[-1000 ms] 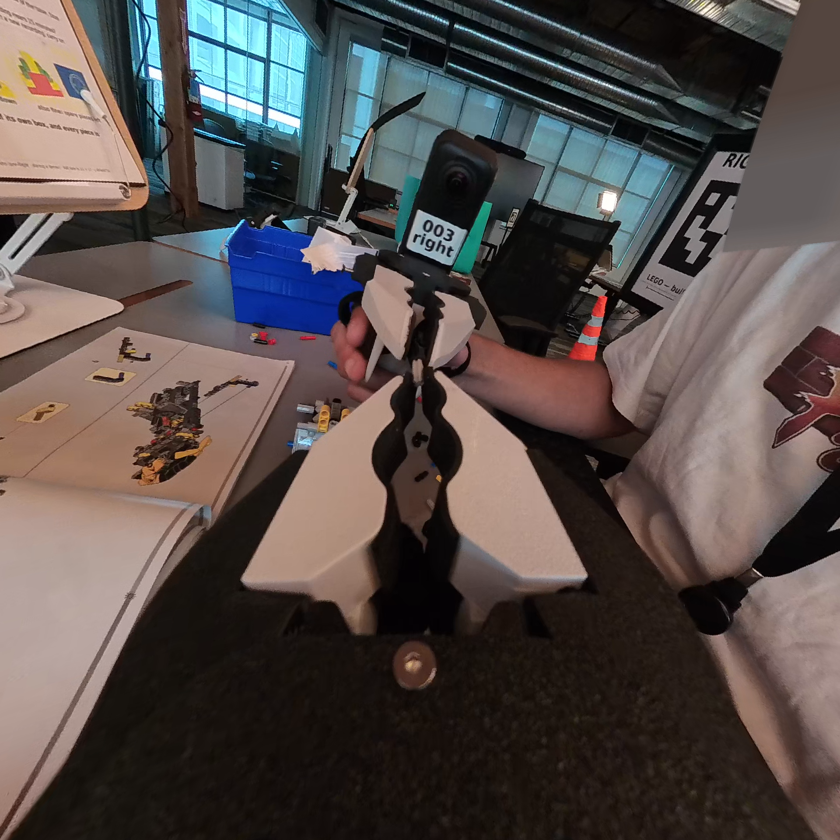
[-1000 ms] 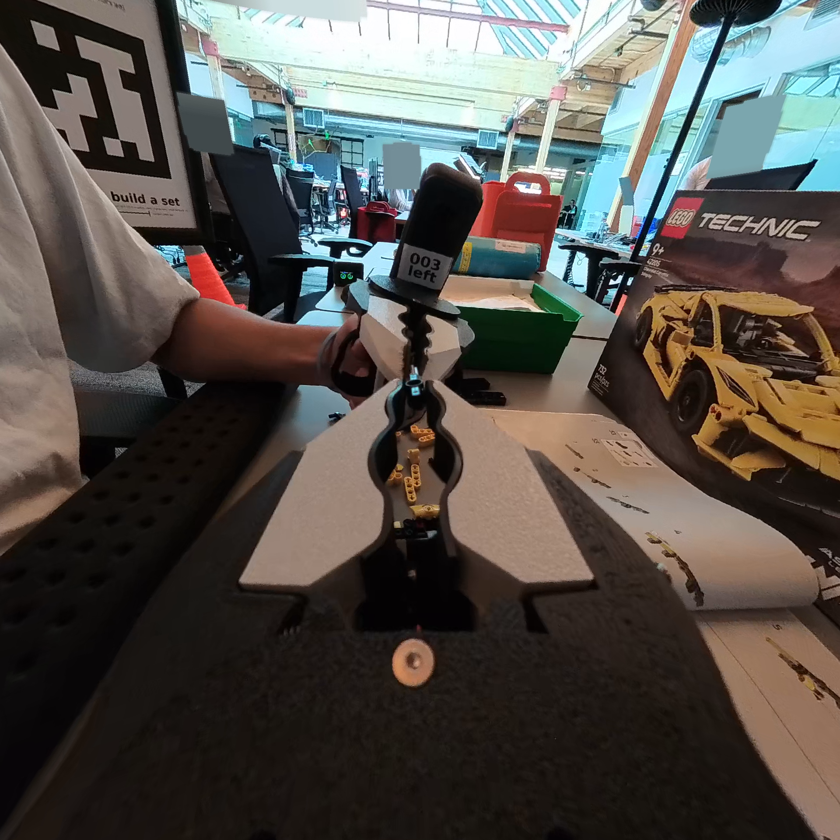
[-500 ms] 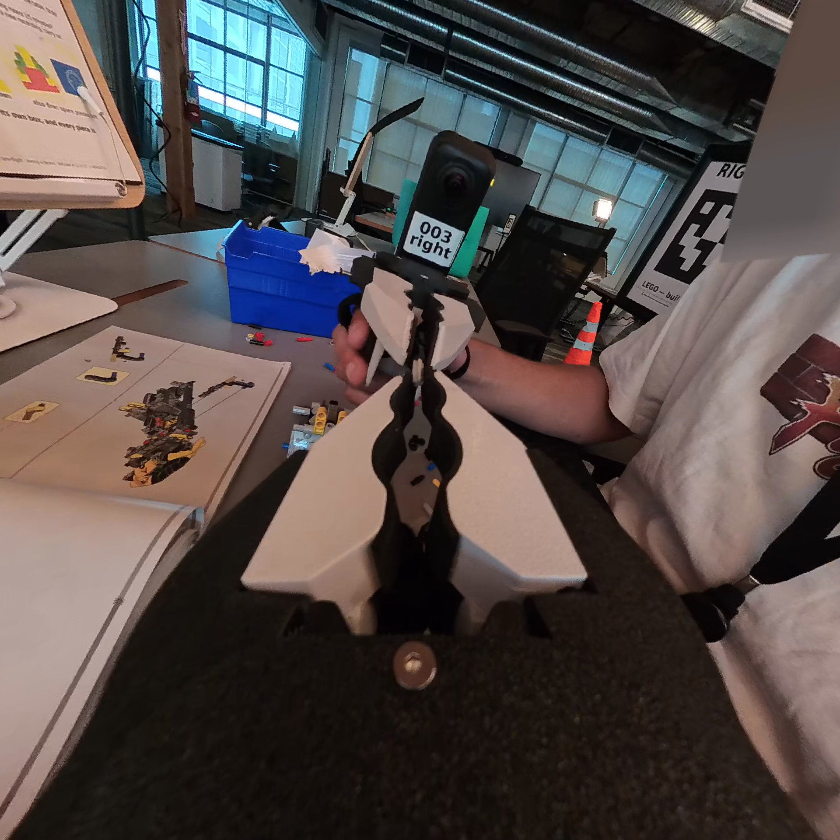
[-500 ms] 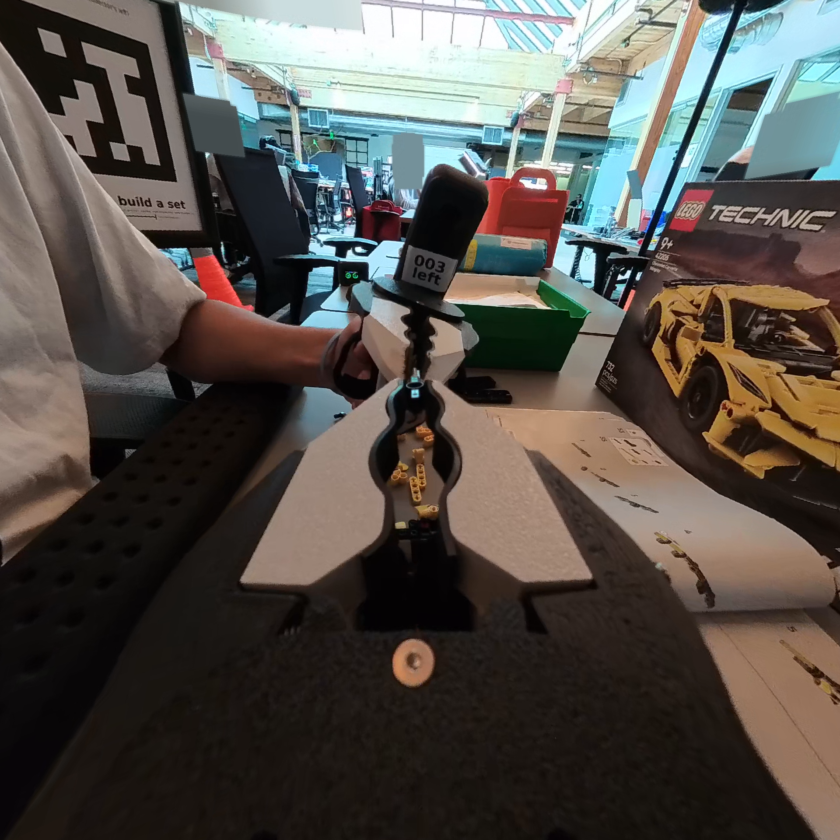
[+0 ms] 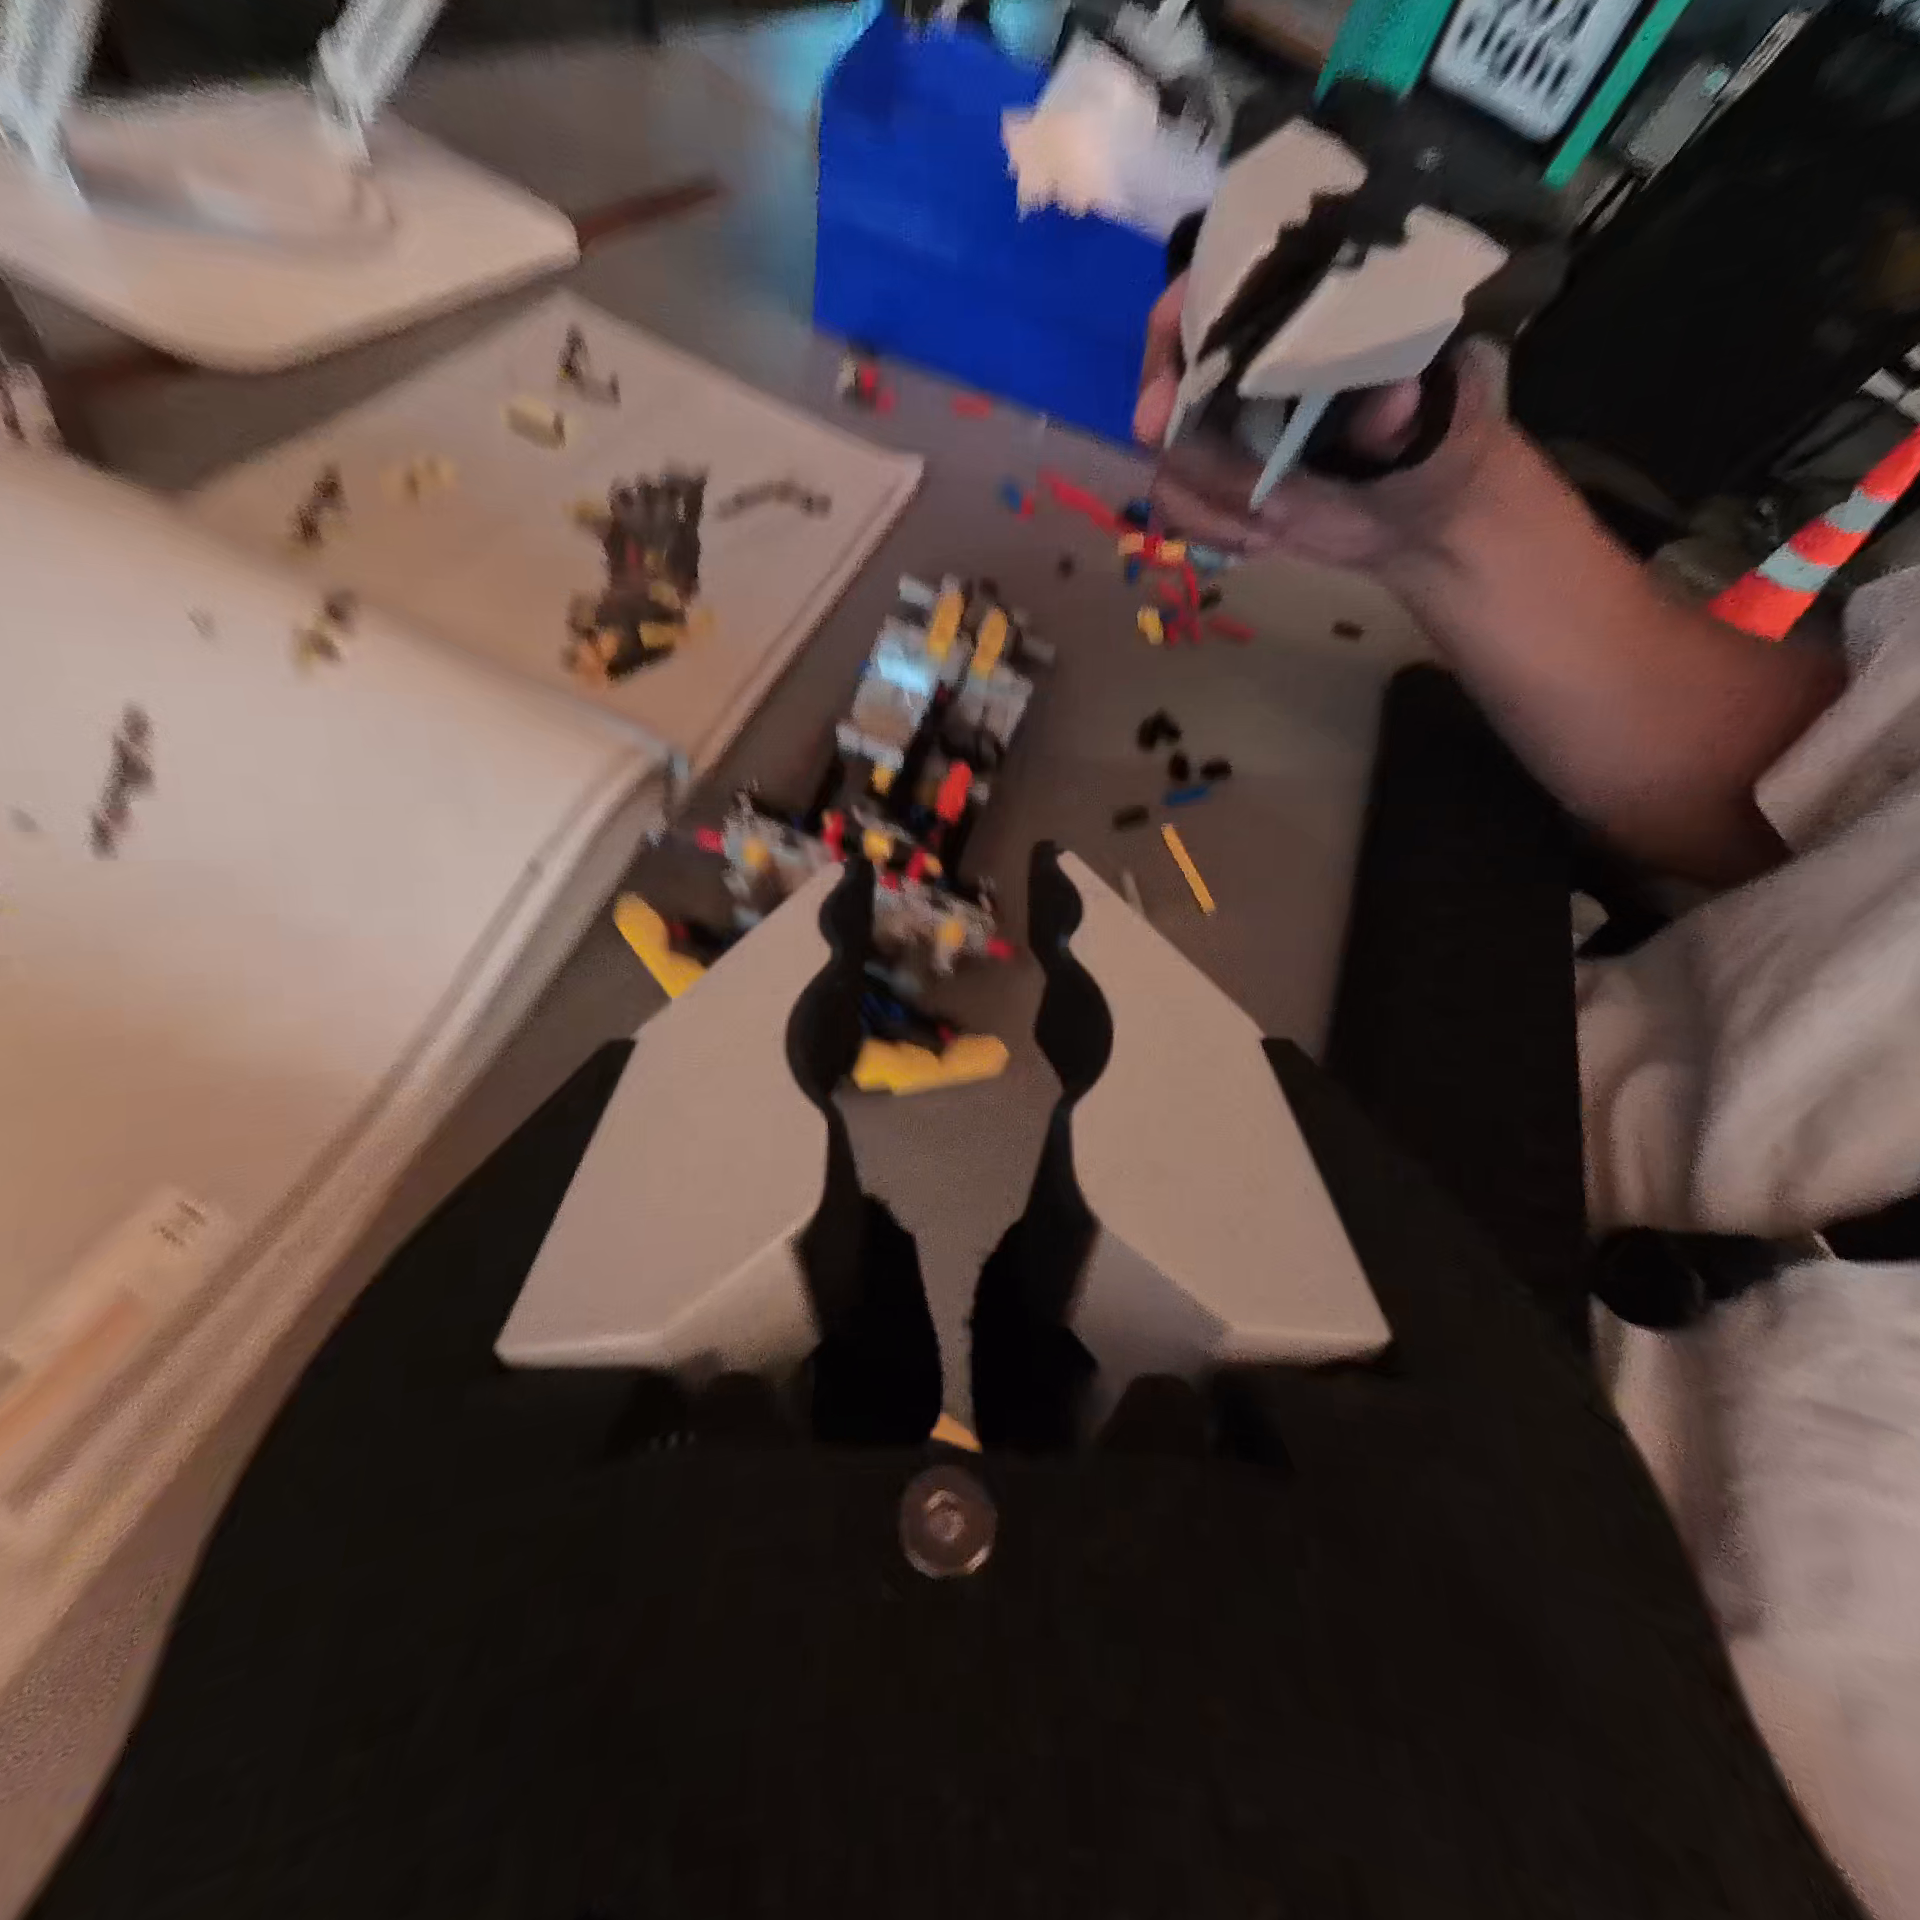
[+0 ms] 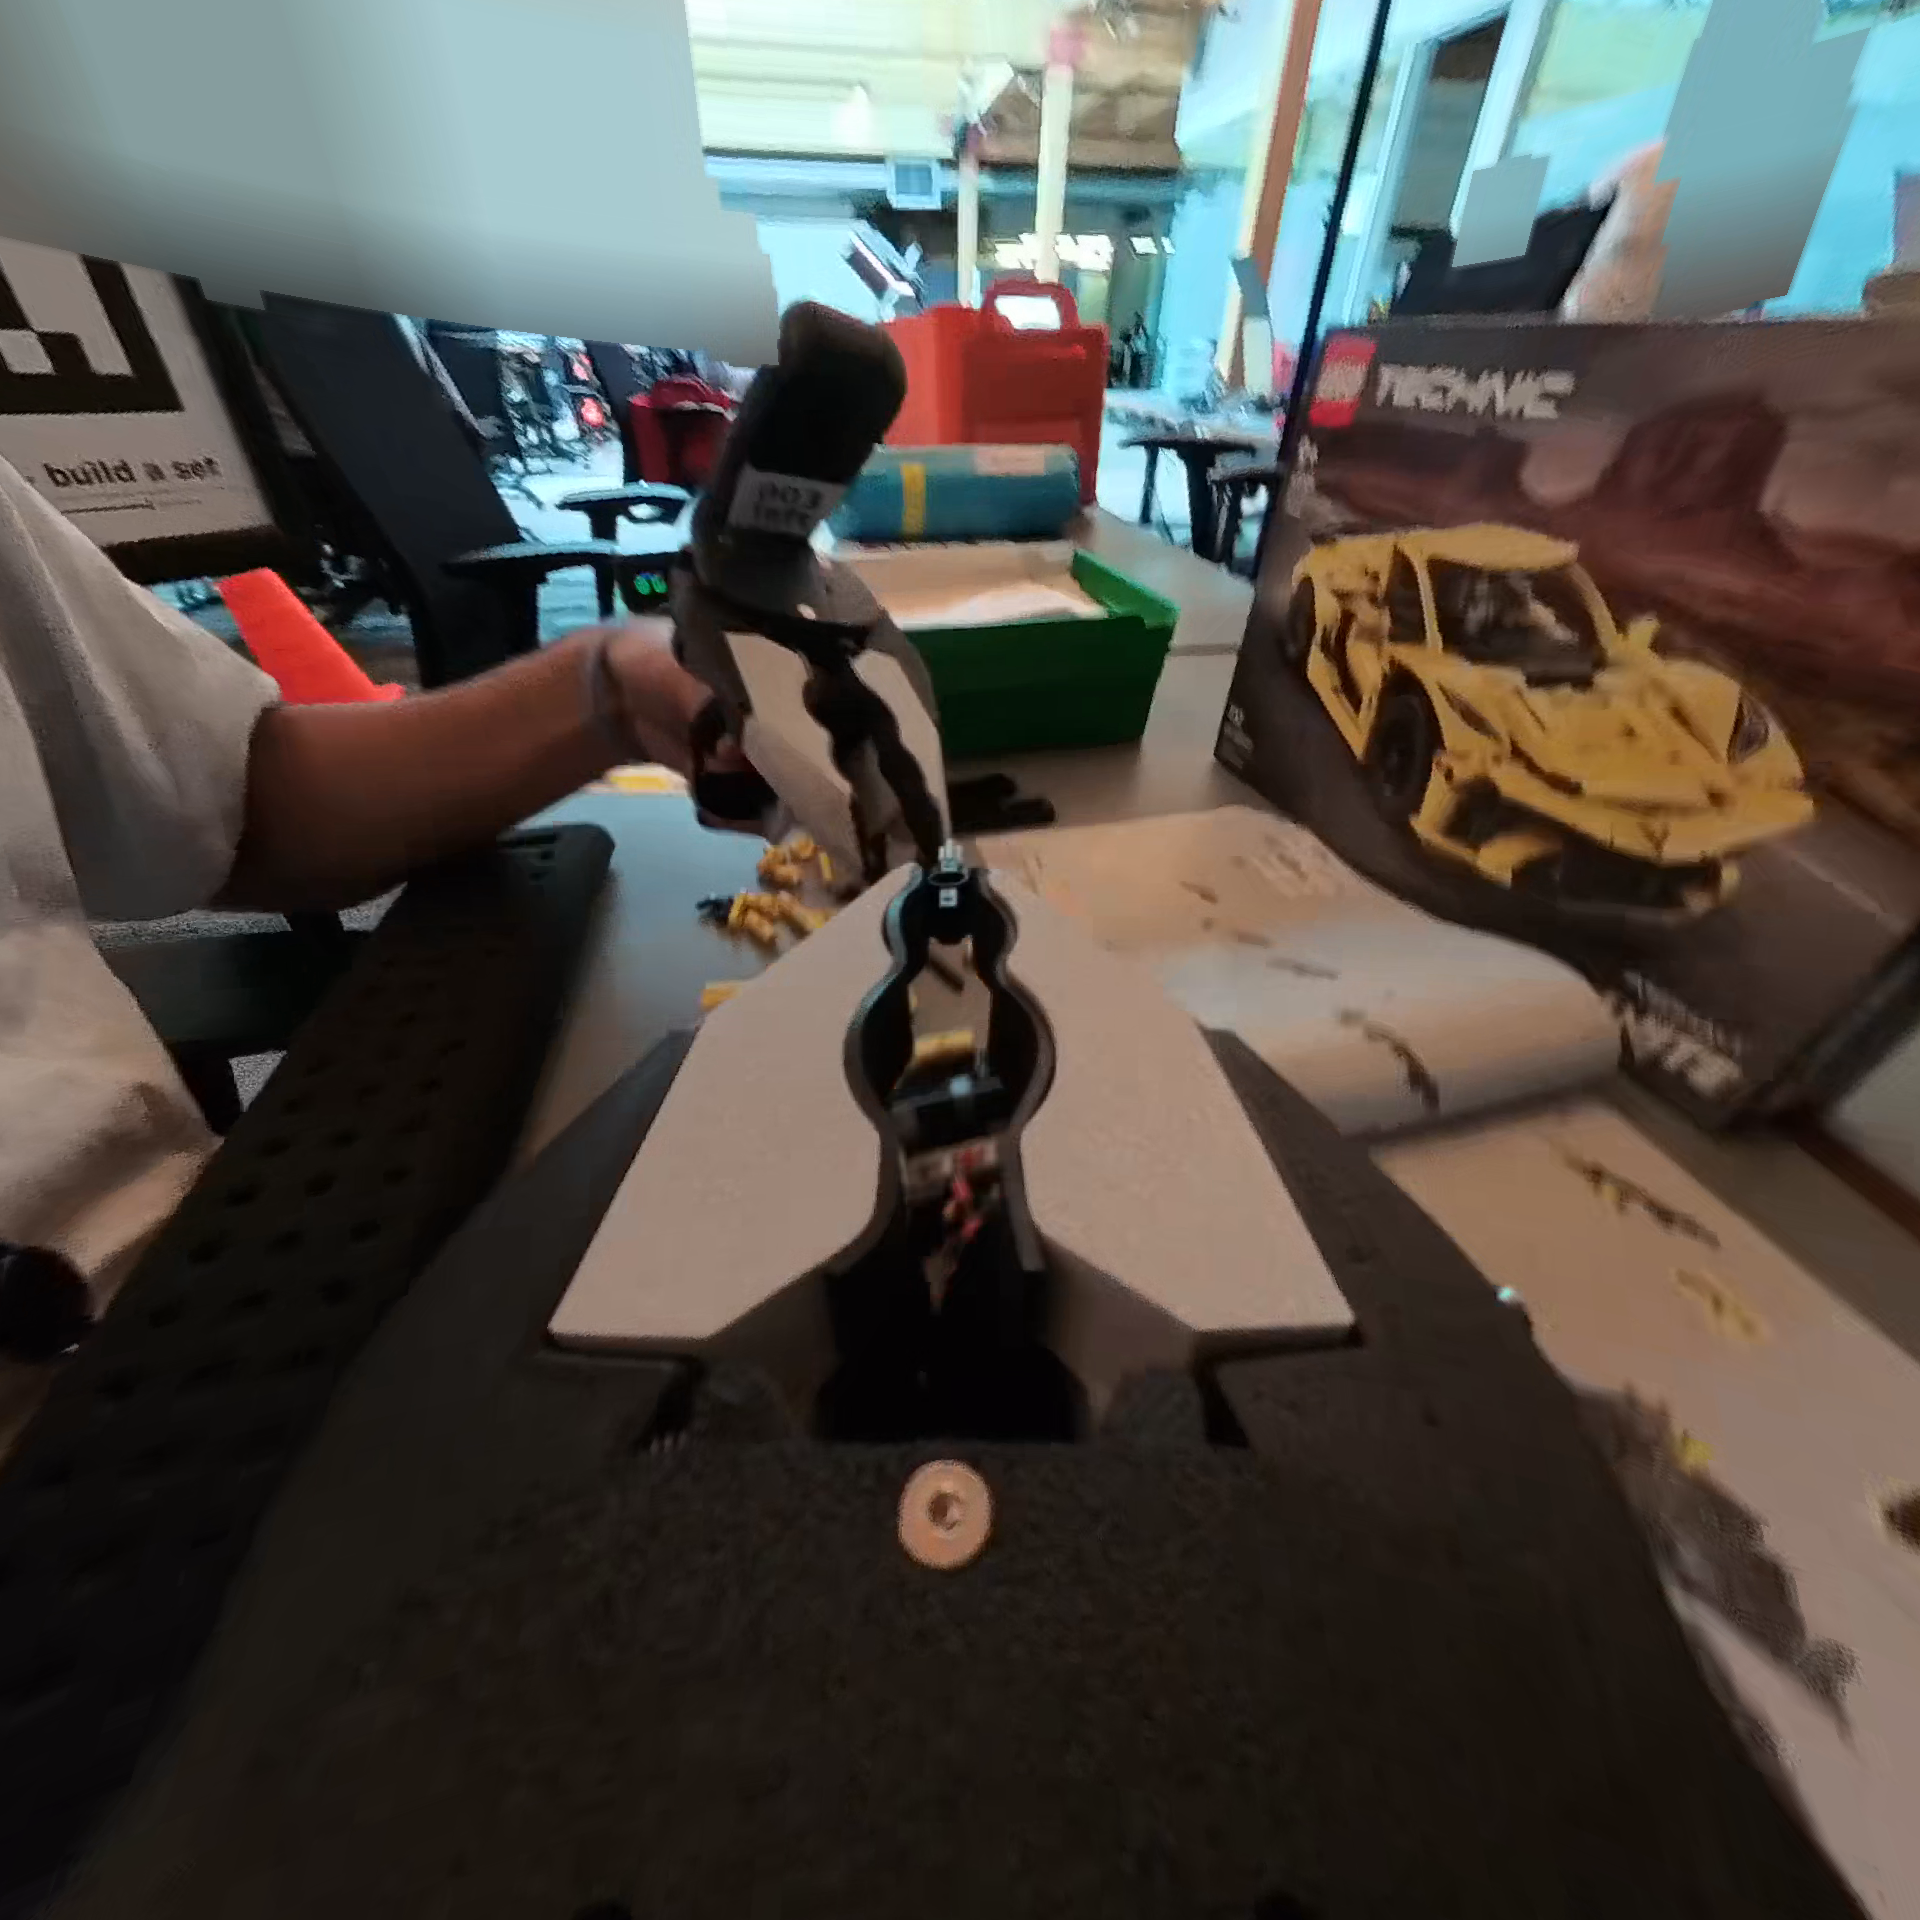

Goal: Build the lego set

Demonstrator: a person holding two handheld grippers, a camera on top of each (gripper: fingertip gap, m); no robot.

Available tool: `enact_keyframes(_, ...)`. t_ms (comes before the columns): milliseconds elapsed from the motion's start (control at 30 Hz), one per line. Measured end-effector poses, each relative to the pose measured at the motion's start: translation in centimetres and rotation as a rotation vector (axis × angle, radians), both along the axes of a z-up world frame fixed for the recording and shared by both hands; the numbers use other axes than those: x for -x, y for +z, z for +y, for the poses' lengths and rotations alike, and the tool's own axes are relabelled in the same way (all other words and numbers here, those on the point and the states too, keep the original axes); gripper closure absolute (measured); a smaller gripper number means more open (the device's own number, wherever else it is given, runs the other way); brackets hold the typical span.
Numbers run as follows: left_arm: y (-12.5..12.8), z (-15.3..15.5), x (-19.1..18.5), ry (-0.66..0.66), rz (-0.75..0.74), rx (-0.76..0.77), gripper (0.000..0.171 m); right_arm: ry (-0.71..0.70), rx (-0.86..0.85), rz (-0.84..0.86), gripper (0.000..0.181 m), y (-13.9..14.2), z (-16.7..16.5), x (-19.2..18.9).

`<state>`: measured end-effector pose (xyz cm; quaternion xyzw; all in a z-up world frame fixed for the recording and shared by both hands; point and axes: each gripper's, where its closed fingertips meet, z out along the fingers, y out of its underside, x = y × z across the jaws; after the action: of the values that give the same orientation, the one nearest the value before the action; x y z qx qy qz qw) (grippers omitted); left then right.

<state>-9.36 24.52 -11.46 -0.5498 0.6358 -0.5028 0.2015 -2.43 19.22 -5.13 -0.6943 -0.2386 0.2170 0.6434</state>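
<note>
Hovering over partly built grey, black and yellow lego chassis (image 5: pixel 914 790) on grey table (image 5: pixel 1278 707) — left gripper (image 5: pixel 945 883), jaws parted wide, nothing between them. Right gripper (image 6: pixel 948 881) raised, tips pinched on a tiny grey-and-black lego piece (image 6: pixel 948 868). Loose small yellow lego pieces (image 6: pixel 774 899) beside open white instruction booklet (image 5: pixel 343 831). Both views motion-blurred.
</note>
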Motion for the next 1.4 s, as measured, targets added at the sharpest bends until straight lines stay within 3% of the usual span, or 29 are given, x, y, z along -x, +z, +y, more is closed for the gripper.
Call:
enact_keyframes(100, -2.3, -4.0, 2.7, -0.064, 0.132, 0.038, 0.133, -0.084, 0.085, 0.016, 0.175, -2.9, -2.3, -0.7)
enact_keyframes(233, -6.8, -7.4, 3.4, 0.01, 0.344, -0.029, 0.129, -0.193, 0.039, 0.038, 0.176, -5.2, -4.7, -1.5)
enact_keyframes(300, -8.0, -8.6, 3.3, 0.046, 0.364, -0.053, 0.134, -0.243, 0.032, 0.015, 0.176, -5.7, -5.3, -1.9)
enact_keyframes(433, -8.4, -11.9, 3.8, -0.092, 0.308, -0.161, 0.144, -0.274, -0.028, 0.026, 0.176, -4.4, -5.9, -2.5)
enact_keyframes(567, -8.3, -12.9, 3.2, -0.18, 0.327, -0.27, 0.146, -0.377, -0.001, 0.118, 0.176, -4.2, -6.4, -5.6)
enact_keyframes(733, -6.8, -15.7, -2.4, -0.166, 0.243, -0.256, 0.155, -0.58, -0.062, 0.248, 0.175, -3.0, -9.5, -9.4)
enact_keyframes(833, -7.3, -17.3, -6.2, -0.14, 0.248, -0.285, 0.155, -0.67, -0.114, 0.316, 0.176, -3.2, -11.9, -10.4)
enact_keyframes(1033, -9.0, -17.7, -10.3, -0.202, 0.305, -0.421, 0.157, -0.654, -0.114, 0.346, 0.176, -3.2, -12.9, -10.6)
enact_keyframes(1200, -10.3, -17.6, -10.6, -0.293, 0.424, -0.471, 0.161, -0.624, -0.119, 0.339, 0.176, -3.1, -12.8, -10.0)
enact_keyframes(1400, -10.9, -17.9, -10.9, -0.317, 0.456, -0.452, 0.167, -0.606, -0.118, 0.395, 0.175, -3.1, -13.0, -10.3)
